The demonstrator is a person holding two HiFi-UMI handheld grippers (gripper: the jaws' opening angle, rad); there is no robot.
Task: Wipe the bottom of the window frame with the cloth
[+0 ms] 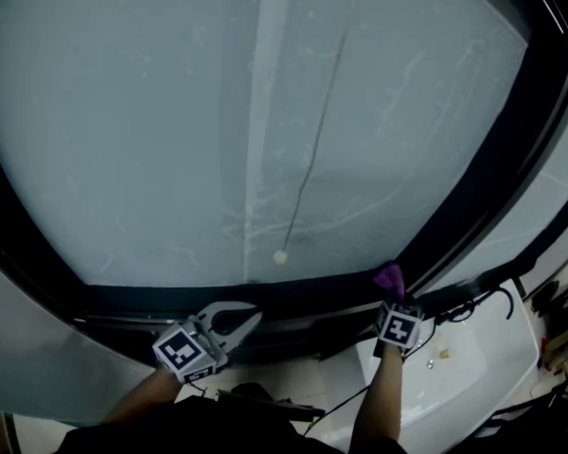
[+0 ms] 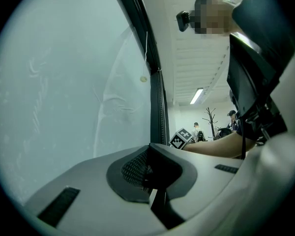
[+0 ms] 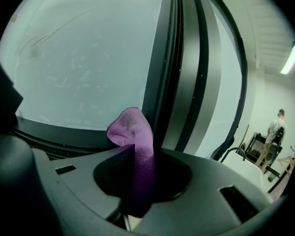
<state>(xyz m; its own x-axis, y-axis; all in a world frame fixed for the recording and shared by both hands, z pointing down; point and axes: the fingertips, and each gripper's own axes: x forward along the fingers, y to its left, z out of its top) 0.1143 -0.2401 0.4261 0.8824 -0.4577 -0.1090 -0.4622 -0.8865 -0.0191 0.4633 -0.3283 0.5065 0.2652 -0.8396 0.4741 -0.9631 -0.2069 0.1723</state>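
- The right gripper (image 1: pixel 394 303) has its jaws clamped on a purple cloth (image 1: pixel 390 277). In the right gripper view the cloth (image 3: pixel 132 132) rises out from between the jaws as a folded nub, and its lower part is lost in the dark of the right gripper (image 3: pixel 133 181).
- The cloth sits at the lower right corner of the window frame (image 1: pixel 170 301), where the bottom rail (image 3: pixel 64 132) meets the upright. I cannot tell whether it is actually touching the rail.
- The left gripper (image 1: pixel 256 316) hangs near the bottom rail further left, well apart from the cloth. Its own view shows the left gripper (image 2: pixel 148 173) with jaws brought together and nothing between them.
- The glass is frosted, so nothing shows through it. A thin pull cord ends in a small bead (image 1: pixel 280 256) just above the rail.
- The frame's top is cut off.
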